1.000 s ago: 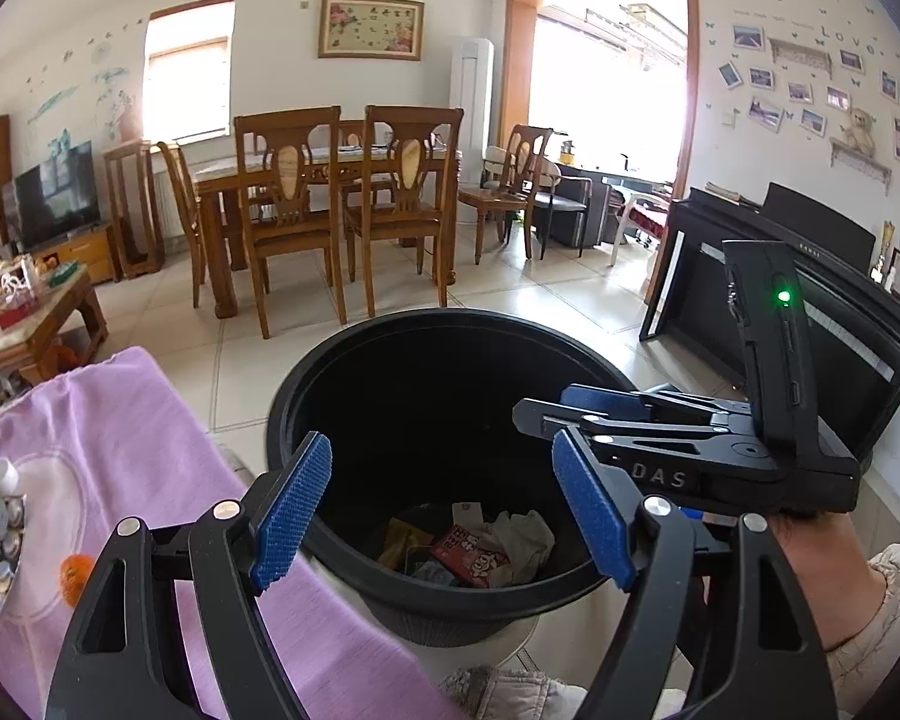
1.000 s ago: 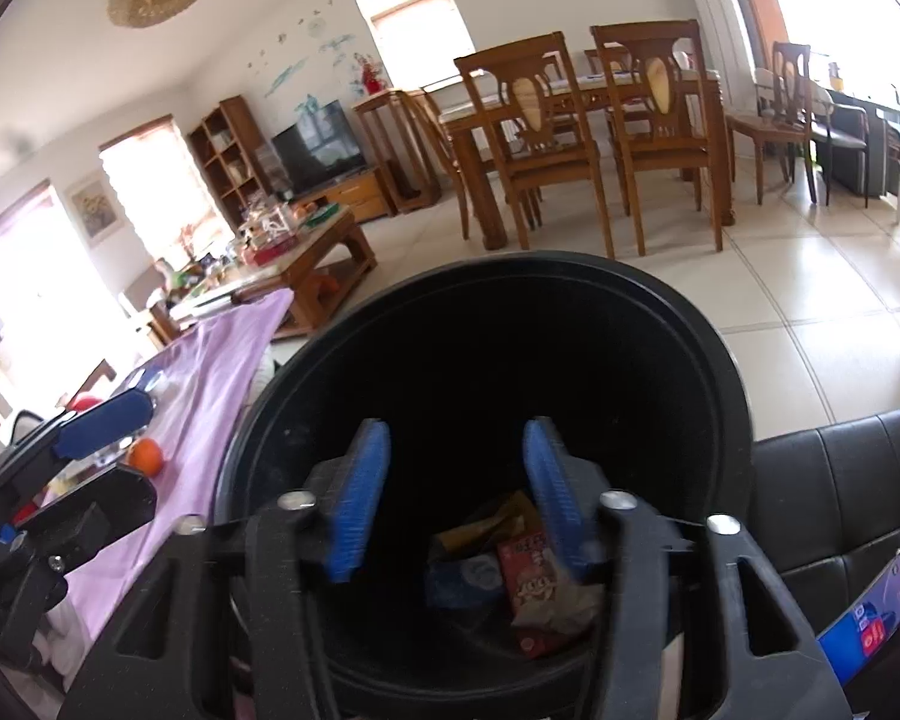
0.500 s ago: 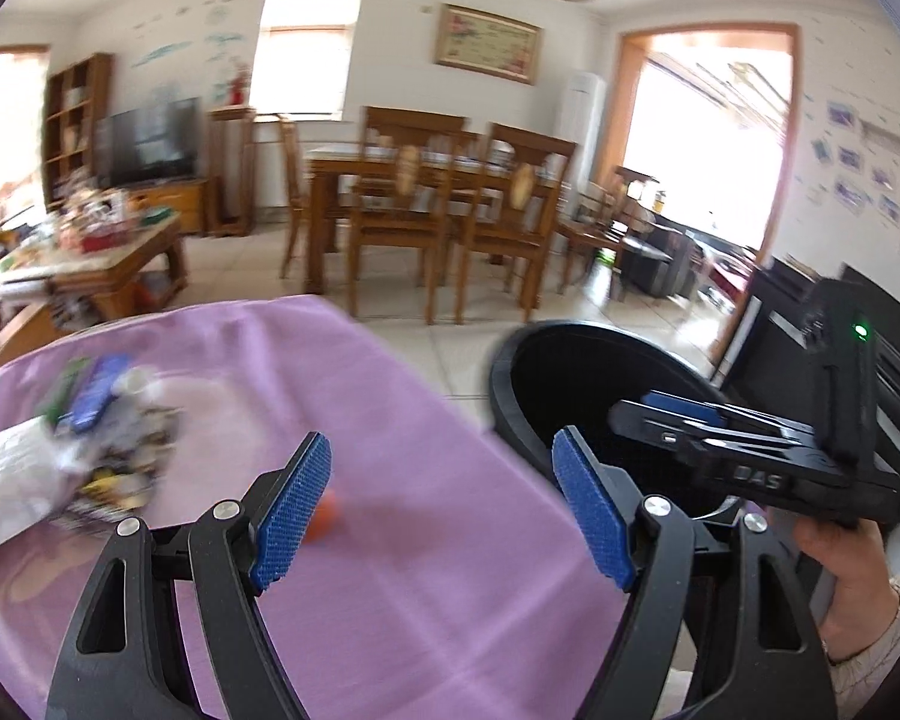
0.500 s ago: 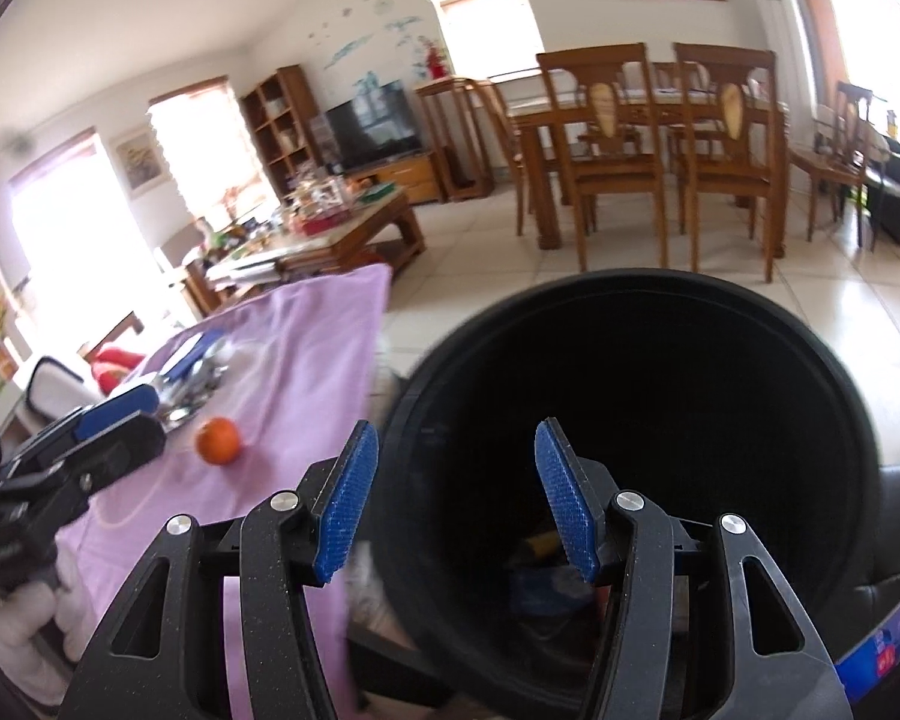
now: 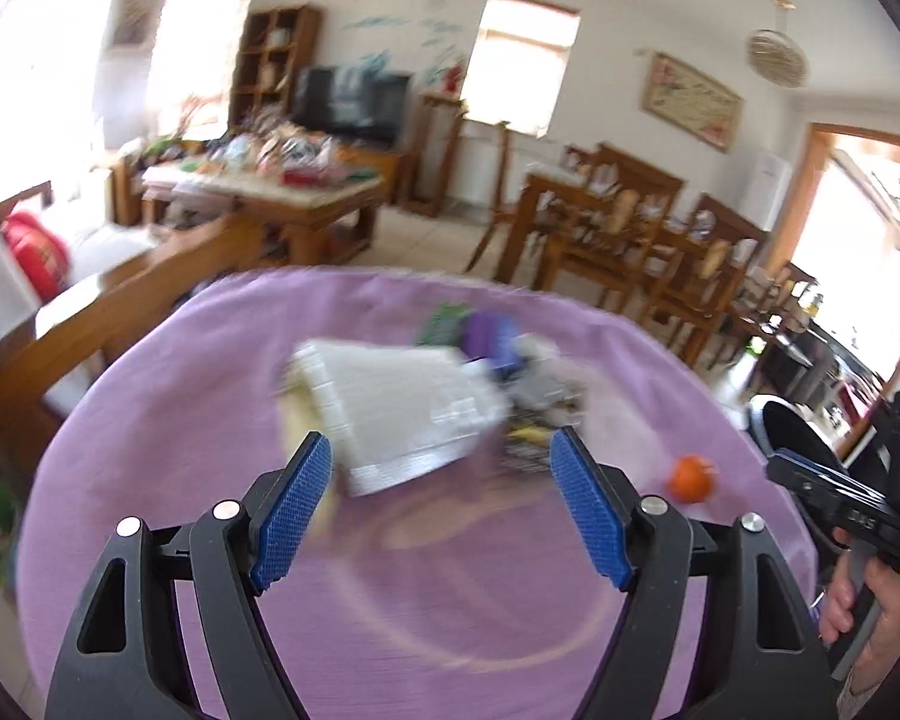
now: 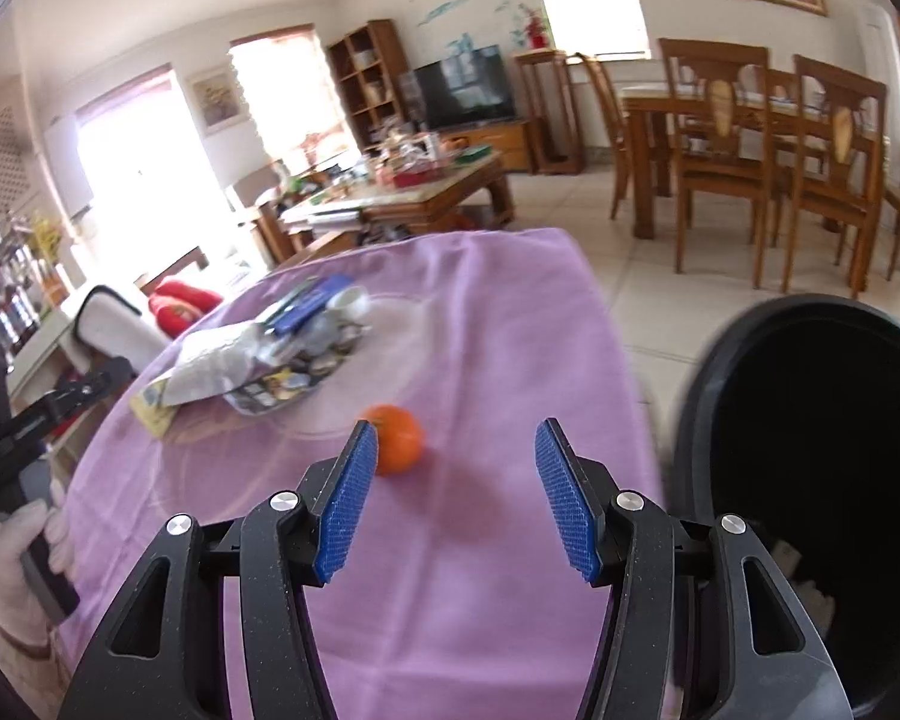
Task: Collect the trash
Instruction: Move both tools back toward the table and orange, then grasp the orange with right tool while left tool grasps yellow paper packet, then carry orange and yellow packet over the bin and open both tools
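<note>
Left jaws: the left gripper [image 5: 441, 510] is standing wide apart with nothing between its blue pads [image 5: 291, 516]; it is pointing down at the litter.
Right jaws: the right gripper [image 6: 456, 501] is also parted and empty, hanging over bare cloth just beside the orange fruit [image 6: 395, 438].
Nearest trash: a white crinkled bag [image 5: 390, 414] is lying just ahead of the left jaws, blurred in that view, with a yellowish scrap showing at its near-left edge.
Rest of the pile: printed foil wrappers [image 6: 297, 375], a dark blue packet [image 6: 315, 303] and a small white cup [image 6: 348, 300] are touching one another behind and beside the bag, forming one heap [image 5: 486, 384].
Surface: a table under a purple cloth [image 6: 480, 540] is carrying everything.
Bin: the black bin [image 6: 810, 480] is standing on the floor at the surface's right edge, well apart from the heap.
Handling, as a judgement: the bag and wrappers are looking light, thin and floppy, probably slick, so they are likely to slide or crumple instead of resisting.
Where to take hold: pinching a raised fold or the near edge of the white bag is looking safest; a flat press would likely skid along the cloth.
Fruit: round and liable to roll; whether it counts as trash I cannot tell.
</note>
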A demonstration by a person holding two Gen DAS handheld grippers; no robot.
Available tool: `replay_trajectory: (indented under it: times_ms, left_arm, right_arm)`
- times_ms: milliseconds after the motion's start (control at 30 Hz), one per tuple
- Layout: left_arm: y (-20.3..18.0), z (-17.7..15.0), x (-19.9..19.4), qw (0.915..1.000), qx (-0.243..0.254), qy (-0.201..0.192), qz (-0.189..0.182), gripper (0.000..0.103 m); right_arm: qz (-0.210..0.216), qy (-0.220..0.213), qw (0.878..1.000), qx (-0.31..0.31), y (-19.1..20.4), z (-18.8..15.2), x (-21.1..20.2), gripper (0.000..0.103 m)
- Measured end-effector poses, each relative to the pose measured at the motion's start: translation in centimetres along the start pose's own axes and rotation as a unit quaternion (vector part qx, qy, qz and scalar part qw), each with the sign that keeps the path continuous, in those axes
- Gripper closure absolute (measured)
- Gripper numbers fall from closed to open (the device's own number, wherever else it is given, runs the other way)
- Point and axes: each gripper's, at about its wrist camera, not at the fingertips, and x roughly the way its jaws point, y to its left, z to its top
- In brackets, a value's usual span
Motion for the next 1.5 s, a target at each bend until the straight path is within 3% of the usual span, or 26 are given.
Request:
replay_trajectory:
  times_ms: [133,233,633,733,833,900,933,967,1033,1167,1433,1500]
  left_arm:
    - [2.5,0.0,1.5,0.9988,-0.015,0.047,-0.006,0.031]
    - [3.1,0.1,1.9,0.9985,-0.006,0.053,0.011,0.031]
    - [7.0,0.3,3.9,0.9928,-0.060,0.104,0.003,0.034]
    - [7.9,0.4,4.4,0.9912,-0.071,0.112,-0.001,0.039]
    - [8.5,0.6,4.5,0.9906,-0.081,0.110,-0.010,0.039]
    - [8.7,0.6,4.4,0.9906,-0.081,0.110,-0.011,0.043]
    - [8.7,0.7,4.4,0.9905,-0.081,0.110,-0.013,0.057]
    - [8.7,0.6,4.4,0.9897,-0.082,0.115,-0.027,0.065]
    - [8.5,0.6,4.1,0.9896,-0.079,0.116,-0.034,0.072]
    - [8.6,0.5,2.8,0.9911,-0.071,0.105,-0.041,0.074]
    - [10.6,-0.7,-0.8,0.9915,-0.100,0.068,-0.049,0.080]
    - [10.8,-0.8,-1.3,0.9929,-0.092,0.069,-0.030,0.080]
  right_arm:
    - [0.009,0.021,1.000,-0.012,2.2,0.6,2.3,0.044]
    - [0.010,0.049,0.999,-0.018,2.9,1.1,3.5,0.044]
    - [-0.058,0.118,0.990,-0.050,4.2,1.6,7.7,0.044]
    - [-0.061,0.129,0.988,-0.058,4.3,1.5,8.3,0.054]
    - [-0.063,0.131,0.988,-0.058,4.2,1.5,8.4,0.065]
    - [-0.061,0.131,0.988,-0.059,4.2,1.6,8.4,0.064]
    - [-0.060,0.131,0.988,-0.060,4.2,1.6,8.5,0.064]
    - [-0.059,0.131,0.988,-0.061,4.1,1.6,8.5,0.064]
    - [-0.058,0.130,0.988,-0.061,4.1,1.7,8.4,0.064]
    - [-0.052,0.130,0.989,-0.056,4.1,1.8,8.4,0.064]
    - [-0.038,0.126,0.990,-0.056,4.8,1.8,8.5,0.065]
    - [-0.033,0.126,0.990,-0.058,5.2,1.8,8.6,0.065]
